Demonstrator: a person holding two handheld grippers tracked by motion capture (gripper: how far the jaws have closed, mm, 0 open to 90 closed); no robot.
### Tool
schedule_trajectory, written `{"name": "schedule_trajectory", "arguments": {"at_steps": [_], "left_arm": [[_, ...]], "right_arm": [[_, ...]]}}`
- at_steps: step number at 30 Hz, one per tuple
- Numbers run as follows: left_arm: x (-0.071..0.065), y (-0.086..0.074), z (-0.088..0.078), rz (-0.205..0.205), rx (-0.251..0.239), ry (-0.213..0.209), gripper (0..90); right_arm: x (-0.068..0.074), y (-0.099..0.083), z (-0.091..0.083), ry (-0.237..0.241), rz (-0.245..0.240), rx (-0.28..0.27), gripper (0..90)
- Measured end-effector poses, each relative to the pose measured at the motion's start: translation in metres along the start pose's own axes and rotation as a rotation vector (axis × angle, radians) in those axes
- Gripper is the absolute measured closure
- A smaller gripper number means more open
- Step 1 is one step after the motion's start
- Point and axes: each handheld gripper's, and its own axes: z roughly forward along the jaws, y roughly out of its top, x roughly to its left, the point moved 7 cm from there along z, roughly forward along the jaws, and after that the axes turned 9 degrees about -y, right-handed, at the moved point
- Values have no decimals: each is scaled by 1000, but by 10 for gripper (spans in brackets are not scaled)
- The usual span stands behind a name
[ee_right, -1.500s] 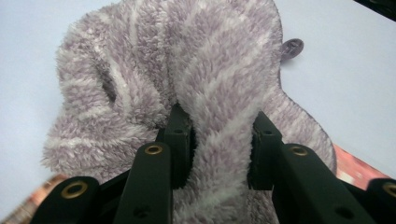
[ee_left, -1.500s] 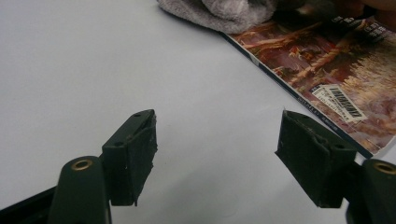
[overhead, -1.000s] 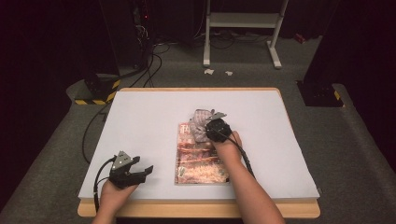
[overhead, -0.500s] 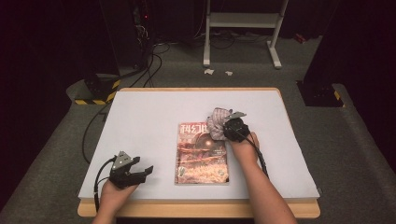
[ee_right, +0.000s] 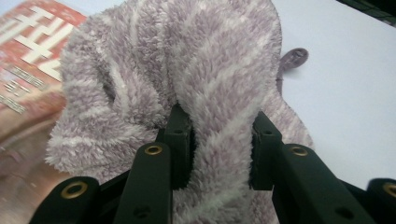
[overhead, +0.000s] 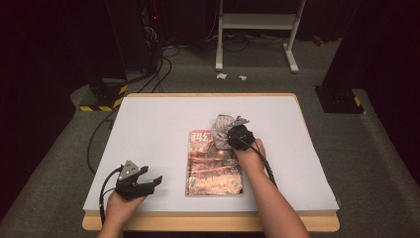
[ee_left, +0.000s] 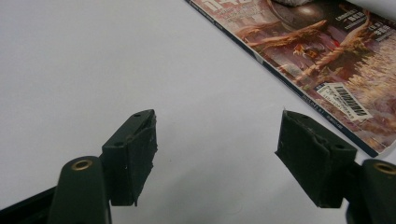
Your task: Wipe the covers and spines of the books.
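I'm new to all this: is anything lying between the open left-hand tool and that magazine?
Nothing visible is. The left gripper has its fingers spread over bare white table, and the magazine lies just beyond with open surface between. The fuzzy sock is at its far end, held by the right gripper.

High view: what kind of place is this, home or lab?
Likely a lab or recording room, not a home: a white-topped table stands alone on grey carpet, cables trail to dark equipment stands behind, and hazard tape marks one base.
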Motion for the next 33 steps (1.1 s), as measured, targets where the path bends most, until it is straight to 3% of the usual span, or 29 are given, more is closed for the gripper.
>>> {"name": "schedule_trajectory", "arguments": {"at_steps": [8,10,11,12,13,14,19,22,27,32,33], "left_arm": [[0,0,0,-5,-1,-4,285],[0,0,0,-4,-1,-5,285],[0,0,0,-3,1,-6,285],[0,0,0,-3,1,-6,285],[0,0,0,-2,1,-6,285],[0,0,0,-2,1,-6,285],[1,-1,0,-6,2,-7,285],[1,-1,0,-5,3,-8,285],[2,-1,-1,-8,0,-8,285],[2,-1,0,-7,0,-10,285],[1,-1,1,-6,2,-11,285]], "right_arm": [[26,12,5,38,-13,-14,678],[36,17,6,56,-26,-16,678],[47,23,6,71,-43,-21,677],[47,23,6,71,-43,-21,677],[60,28,8,93,-47,-26,678],[60,28,8,93,-47,-26,678],[88,37,9,125,-48,-42,677],[105,45,6,147,-86,-44,676],[110,46,7,147,-99,-48,674],[99,41,8,140,-87,-39,672],[90,37,8,127,-73,-32,671]]}}
